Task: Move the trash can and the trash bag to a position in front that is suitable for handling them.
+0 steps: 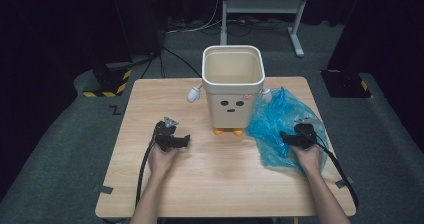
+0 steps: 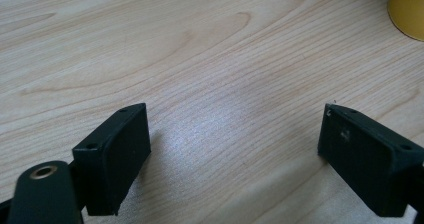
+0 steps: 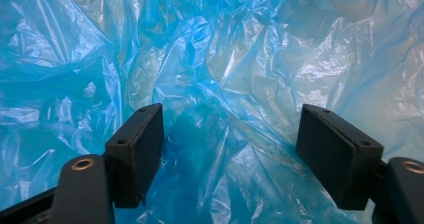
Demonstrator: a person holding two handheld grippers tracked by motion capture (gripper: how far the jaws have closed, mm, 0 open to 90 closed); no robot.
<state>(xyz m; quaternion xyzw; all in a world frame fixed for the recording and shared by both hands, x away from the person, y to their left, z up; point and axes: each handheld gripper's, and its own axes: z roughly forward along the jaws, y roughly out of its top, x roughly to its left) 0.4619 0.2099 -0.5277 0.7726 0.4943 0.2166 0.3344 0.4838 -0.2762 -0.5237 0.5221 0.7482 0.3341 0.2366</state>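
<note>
high view: cream bin (image 1: 233, 86) with a drawn face stands empty at the far middle of the surface (image 1: 225, 179), crumpled blue bag (image 1: 280, 121) just right of it under the right gripper (image 1: 287, 138); left gripper (image 1: 185, 140) rests apart. left gripper view: jaws wide over bare wood, holding nothing. right gripper view: jaws wide over the blue bag, nothing pinched; thin slick film may slip or tear if caught shallowly.
</note>
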